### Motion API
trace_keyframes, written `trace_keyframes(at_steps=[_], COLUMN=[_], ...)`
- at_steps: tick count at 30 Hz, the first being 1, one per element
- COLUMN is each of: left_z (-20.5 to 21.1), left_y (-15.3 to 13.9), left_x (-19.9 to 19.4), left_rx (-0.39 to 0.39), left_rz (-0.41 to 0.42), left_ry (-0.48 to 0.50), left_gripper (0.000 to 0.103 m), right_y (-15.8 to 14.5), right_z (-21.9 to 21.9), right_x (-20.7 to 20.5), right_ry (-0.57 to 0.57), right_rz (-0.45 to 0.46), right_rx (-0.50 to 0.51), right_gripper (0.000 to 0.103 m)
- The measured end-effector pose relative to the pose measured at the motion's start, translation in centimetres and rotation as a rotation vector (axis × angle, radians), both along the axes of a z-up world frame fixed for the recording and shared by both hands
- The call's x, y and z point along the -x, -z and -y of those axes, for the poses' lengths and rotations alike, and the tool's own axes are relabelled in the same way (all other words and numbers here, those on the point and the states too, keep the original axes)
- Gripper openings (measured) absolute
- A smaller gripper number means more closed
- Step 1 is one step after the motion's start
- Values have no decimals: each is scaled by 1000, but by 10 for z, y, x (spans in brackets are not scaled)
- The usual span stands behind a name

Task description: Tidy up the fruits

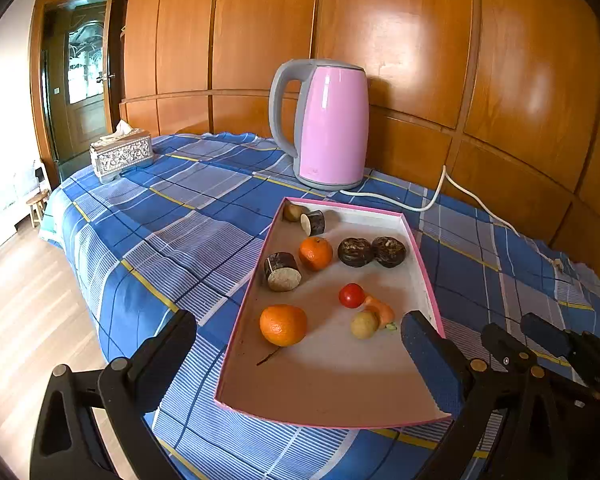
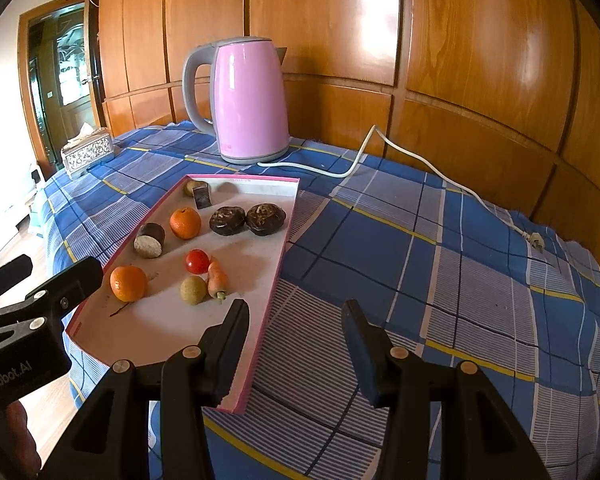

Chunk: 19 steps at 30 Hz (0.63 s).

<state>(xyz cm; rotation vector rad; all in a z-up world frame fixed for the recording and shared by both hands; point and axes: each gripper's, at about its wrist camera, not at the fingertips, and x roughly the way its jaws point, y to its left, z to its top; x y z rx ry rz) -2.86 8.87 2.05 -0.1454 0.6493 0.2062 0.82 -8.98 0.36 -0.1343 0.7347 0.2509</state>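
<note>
A pink-rimmed tray (image 1: 420,264) (image 2: 288,220) lies on the blue plaid cloth. In it are two oranges (image 1: 283,325) (image 1: 315,253), a red tomato (image 1: 351,295), a small carrot (image 1: 380,308), a yellowish fruit (image 1: 364,324), two dark round fruits (image 1: 355,252) (image 1: 388,251) and two dark cut cylinders (image 1: 283,271) (image 1: 313,222). My left gripper (image 1: 300,348) is open and empty over the tray's near end. My right gripper (image 2: 296,344) is open and empty, straddling the tray's right rim near its front corner. The near orange (image 2: 128,283) and tomato (image 2: 197,261) also show in the right wrist view.
A pink kettle (image 1: 332,124) (image 2: 252,100) stands behind the tray, its white cord (image 1: 432,200) (image 2: 420,168) trailing right to a plug (image 2: 536,242). A tissue box (image 1: 121,154) sits at the far left corner. A wooden panel wall (image 1: 380,40) is behind. The table edge drops to the floor (image 1: 24,300) at left.
</note>
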Motion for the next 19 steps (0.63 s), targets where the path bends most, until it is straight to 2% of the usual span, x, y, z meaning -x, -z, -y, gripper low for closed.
trace_keyframes(at_steps=[19], left_z=[4], left_y=[3], left_x=[-1], left_rx=[-4], left_rz=[-8], left_ry=[34], left_gripper=[103], right_y=[0], right_z=[2], right_x=[0], right_ry=[6], right_rz=[-4], right_rx=[-9], right_gripper=[49])
